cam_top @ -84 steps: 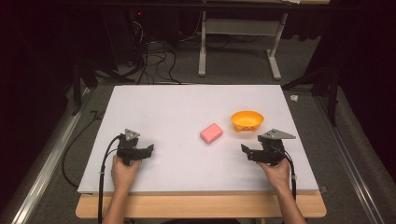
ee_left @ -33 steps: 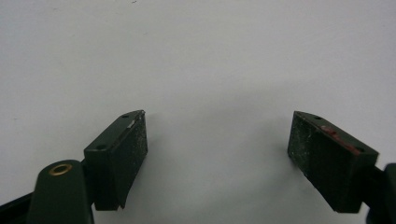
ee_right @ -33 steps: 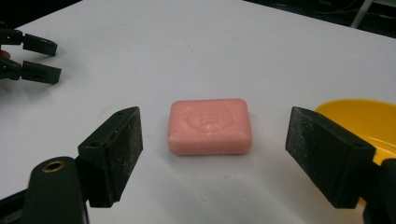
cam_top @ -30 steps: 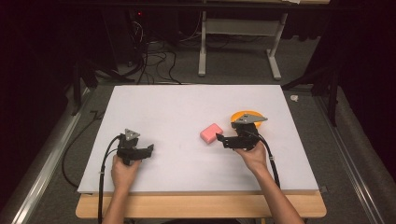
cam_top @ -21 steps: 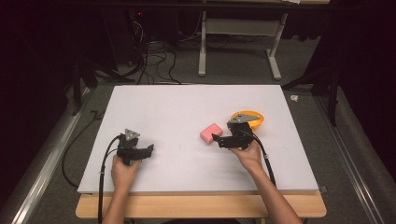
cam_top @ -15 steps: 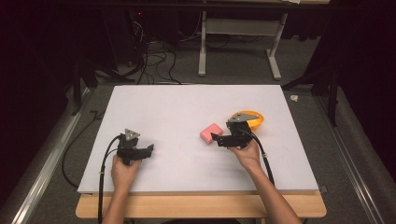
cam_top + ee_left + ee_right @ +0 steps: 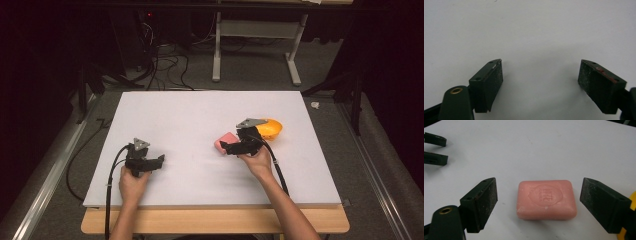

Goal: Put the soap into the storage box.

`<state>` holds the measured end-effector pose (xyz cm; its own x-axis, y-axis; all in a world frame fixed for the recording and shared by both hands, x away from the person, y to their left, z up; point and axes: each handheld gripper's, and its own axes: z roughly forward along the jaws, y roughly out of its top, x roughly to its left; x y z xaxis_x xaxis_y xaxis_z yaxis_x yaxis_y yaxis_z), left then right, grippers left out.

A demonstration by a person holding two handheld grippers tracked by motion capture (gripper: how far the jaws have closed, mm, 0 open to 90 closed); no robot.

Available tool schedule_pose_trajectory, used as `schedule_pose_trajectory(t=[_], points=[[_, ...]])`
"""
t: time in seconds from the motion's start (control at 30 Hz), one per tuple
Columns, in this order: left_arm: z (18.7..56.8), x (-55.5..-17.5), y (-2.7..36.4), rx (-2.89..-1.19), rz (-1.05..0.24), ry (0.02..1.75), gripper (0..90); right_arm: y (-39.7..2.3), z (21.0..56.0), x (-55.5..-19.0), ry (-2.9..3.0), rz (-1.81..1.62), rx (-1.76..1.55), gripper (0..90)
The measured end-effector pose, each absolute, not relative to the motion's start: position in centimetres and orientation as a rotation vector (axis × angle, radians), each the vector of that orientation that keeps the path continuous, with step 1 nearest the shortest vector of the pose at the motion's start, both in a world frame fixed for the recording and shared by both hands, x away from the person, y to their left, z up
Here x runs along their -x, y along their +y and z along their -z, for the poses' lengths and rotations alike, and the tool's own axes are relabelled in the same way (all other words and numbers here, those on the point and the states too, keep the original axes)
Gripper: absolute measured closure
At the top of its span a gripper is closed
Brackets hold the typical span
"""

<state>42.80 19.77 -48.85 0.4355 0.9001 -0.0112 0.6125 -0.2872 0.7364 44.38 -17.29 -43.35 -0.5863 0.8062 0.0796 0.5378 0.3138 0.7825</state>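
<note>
Two wide-apart jaws of the right gripper, just opened, flank the pink soap; the person should centre it between them, then squeeze gently

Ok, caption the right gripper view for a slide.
Right gripper with jaws open, just widened, straddling a pink soap bar flat on the white table, pads clear of it.

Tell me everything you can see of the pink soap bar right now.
The soap bar is a pink rounded rectangle with a round stamped emblem on top, waxy-looking and slightly scuffed. It lies flat on the white table, left of the orange bowl. The right gripper straddles it, jaws just opened wide, one on each short end with a gap on both sides; nothing touches it but the table.
</note>
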Motion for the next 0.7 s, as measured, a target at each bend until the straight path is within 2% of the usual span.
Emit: schedule_pose_trajectory(t=[0.7], points=[[48.8, -42.8, 19.8, -2.013, -0.544, 1.269, 20.5, -15.7, 46.1, -46.5, 2.295, -1.013, -1.232, 12.4]])
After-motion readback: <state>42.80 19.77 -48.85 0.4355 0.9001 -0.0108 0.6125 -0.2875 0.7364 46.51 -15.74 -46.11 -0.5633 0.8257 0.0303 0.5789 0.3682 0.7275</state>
